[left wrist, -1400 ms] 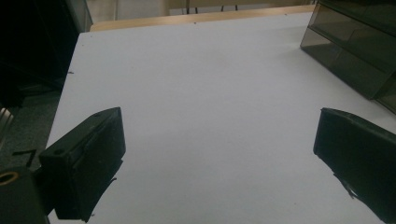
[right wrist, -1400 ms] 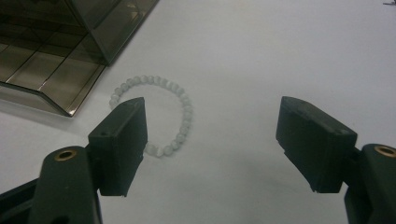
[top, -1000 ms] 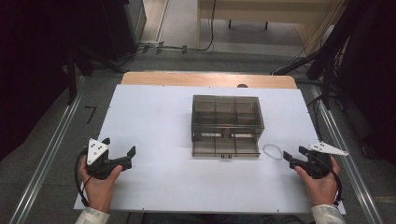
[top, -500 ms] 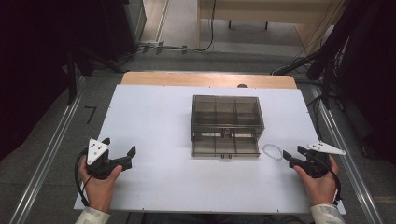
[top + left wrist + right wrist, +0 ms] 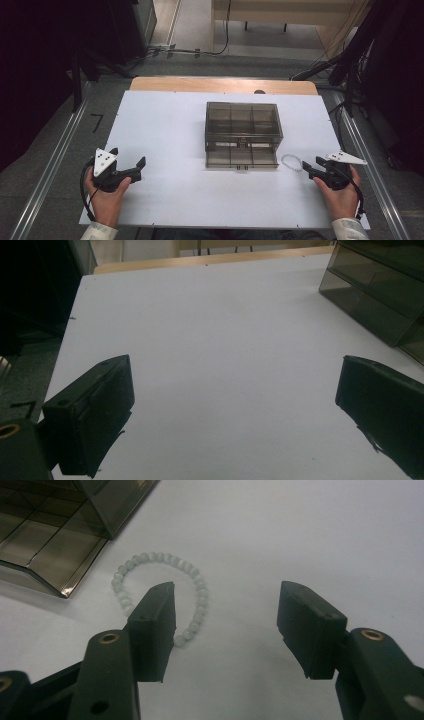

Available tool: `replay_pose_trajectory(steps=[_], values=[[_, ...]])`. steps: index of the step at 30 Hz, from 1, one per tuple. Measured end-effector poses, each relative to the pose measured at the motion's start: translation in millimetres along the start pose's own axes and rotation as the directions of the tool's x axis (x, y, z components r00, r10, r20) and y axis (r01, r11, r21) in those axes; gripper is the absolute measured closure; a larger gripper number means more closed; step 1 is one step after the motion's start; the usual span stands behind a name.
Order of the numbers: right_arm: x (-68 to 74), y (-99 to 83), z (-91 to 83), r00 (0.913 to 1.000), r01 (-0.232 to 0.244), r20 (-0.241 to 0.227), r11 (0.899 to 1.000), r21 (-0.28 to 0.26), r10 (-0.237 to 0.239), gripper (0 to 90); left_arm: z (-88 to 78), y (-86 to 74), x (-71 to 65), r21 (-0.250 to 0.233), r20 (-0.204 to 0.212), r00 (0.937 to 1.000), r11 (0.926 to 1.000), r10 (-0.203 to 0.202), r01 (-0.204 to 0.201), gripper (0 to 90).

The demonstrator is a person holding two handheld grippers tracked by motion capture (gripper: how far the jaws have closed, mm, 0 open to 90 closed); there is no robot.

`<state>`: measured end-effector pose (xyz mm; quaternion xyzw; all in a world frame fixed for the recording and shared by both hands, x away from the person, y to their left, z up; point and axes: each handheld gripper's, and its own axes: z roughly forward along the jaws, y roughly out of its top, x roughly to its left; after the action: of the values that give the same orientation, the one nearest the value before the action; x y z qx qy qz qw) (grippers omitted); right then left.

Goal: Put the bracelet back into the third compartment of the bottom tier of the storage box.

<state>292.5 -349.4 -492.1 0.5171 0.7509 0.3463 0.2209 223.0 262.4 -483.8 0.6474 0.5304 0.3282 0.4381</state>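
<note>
Resting low at the table's [image 5: 165, 125] near corners, both hands hold their tongs with jaws spread. Left gripper [image 5: 129, 168] aims over bare surface; right gripper [image 5: 311, 167] sits just beside the bead bracelet [image 5: 292, 162], near the smoky box [image 5: 242, 131], gripping nothing.

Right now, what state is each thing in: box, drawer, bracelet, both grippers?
Smoky plastic box: upright on the white table, lid shut.
Bottom drawer: pulled partly out.
Bead bracelet: flat on the table beside the box, untouched.
Left gripper: open, nothing between its jaws.
Right gripper: open, beside the bracelet, not gripping it.
</note>
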Motion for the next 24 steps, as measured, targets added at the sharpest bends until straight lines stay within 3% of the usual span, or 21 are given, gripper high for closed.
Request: replay_pose_trajectory(steps=[24], values=[[2.5, 0.9, 4.3, 1.0, 0.006, 0.003, 1.0, 0.01, -0.006, 51.6, 0.2, -0.1, -0.2, 0.004, 0.001, 1.0, 1.0, 0.002, -0.002, 2.6]])
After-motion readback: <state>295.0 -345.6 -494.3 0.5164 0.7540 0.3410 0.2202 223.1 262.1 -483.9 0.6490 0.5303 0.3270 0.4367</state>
